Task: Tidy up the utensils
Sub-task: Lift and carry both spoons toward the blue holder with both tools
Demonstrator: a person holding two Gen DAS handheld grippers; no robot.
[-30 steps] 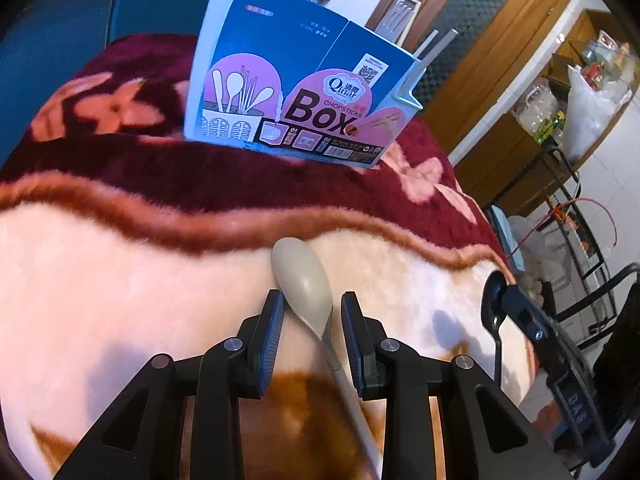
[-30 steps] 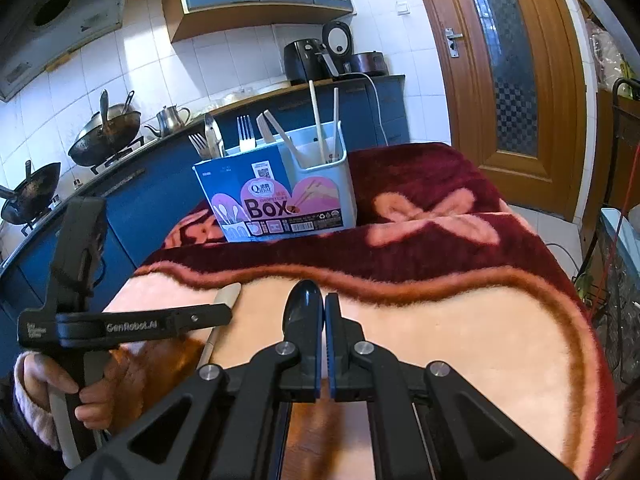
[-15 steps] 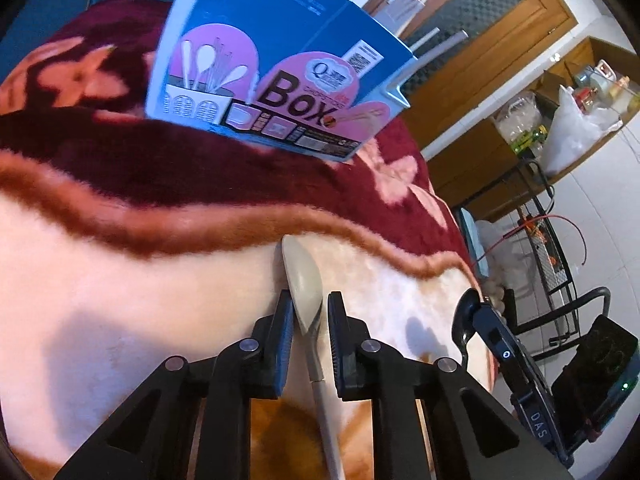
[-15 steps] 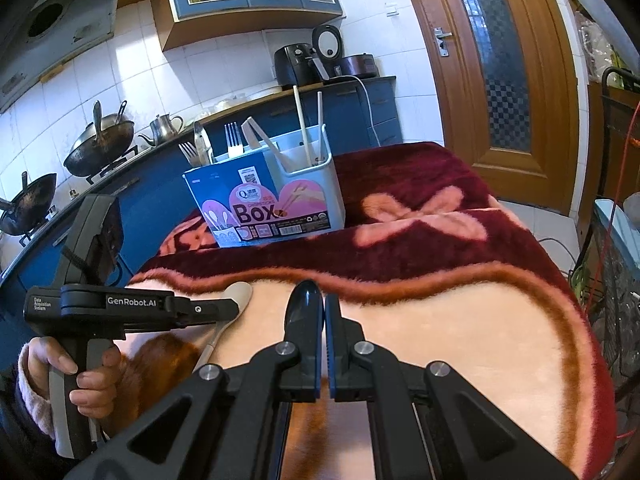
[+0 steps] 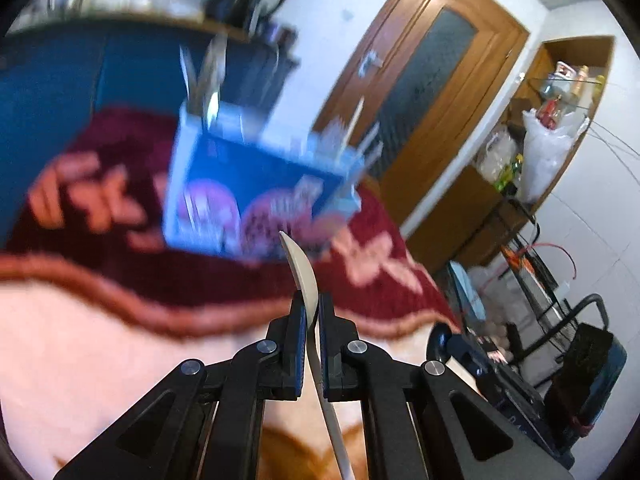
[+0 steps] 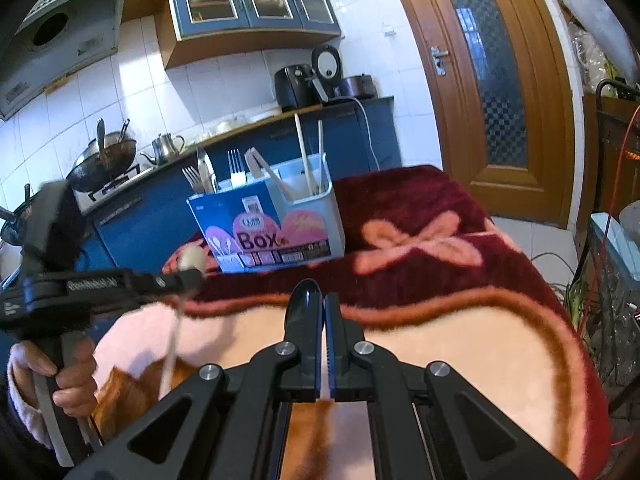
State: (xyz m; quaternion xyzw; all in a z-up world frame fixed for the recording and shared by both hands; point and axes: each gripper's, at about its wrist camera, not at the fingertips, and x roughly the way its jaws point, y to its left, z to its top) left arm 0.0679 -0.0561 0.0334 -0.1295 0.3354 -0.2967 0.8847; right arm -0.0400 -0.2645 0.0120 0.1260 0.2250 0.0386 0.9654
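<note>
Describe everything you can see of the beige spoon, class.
The beige spoon looks like smooth matte plastic or wood, with an oval bowl and a long thin pale handle. The left gripper is shut on its neck. Bowl points up towards the box; the handle hangs down, lifted clear of the blanket.

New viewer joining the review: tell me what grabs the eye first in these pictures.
The blue utensil box, bristling with forks and chopsticks, stands at the far end of the red floral blanket. Up close, the left gripper pinches a beige spoon, and the right gripper a black spoon.
</note>
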